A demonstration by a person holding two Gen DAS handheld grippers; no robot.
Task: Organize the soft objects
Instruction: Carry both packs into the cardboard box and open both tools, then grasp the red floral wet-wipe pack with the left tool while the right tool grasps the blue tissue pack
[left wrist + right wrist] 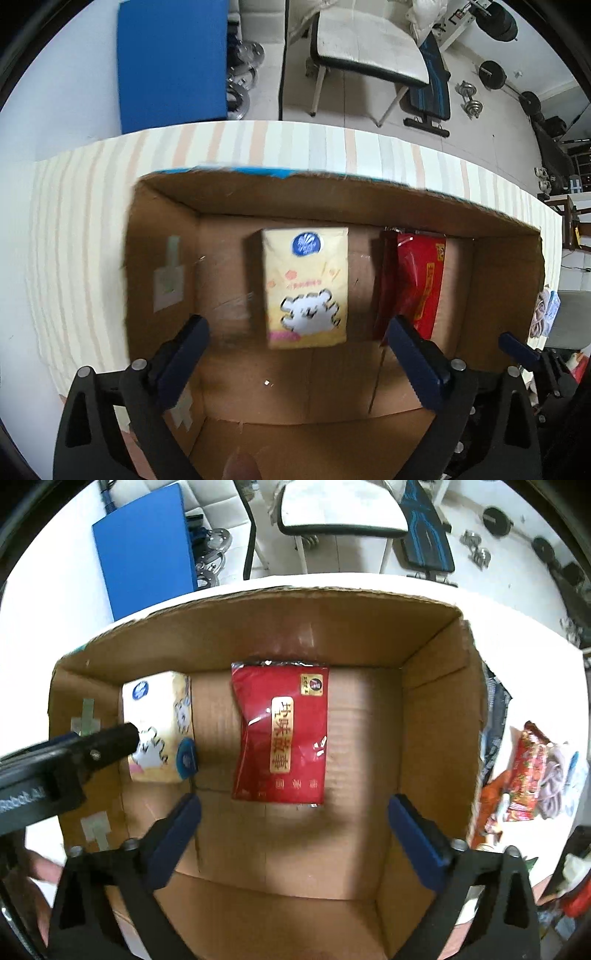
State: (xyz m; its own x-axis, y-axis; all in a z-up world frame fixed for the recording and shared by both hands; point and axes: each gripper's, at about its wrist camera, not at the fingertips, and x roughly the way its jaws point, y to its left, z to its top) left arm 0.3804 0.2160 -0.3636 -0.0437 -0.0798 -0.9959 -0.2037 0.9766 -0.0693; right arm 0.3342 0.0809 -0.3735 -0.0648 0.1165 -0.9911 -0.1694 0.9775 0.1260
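Note:
An open cardboard box (498,295) (436,686) stands on a striped tablecloth. Inside lie a yellow tissue pack (306,288) (159,723) with a white cartoon animal and a red foil packet (421,280) (284,734) with gold writing. My left gripper (299,332) is open above the box, its fingers either side of the tissue pack and apart from it. In the right wrist view the left gripper (159,749) straddles the pack. My right gripper (295,812) is open and empty over the red packet.
A pile of soft items, red packets and a grey cloth (543,775), lies on the table right of the box. Beyond the table are a blue board (173,62), a white chair (369,40) and gym weights (469,99) on the floor.

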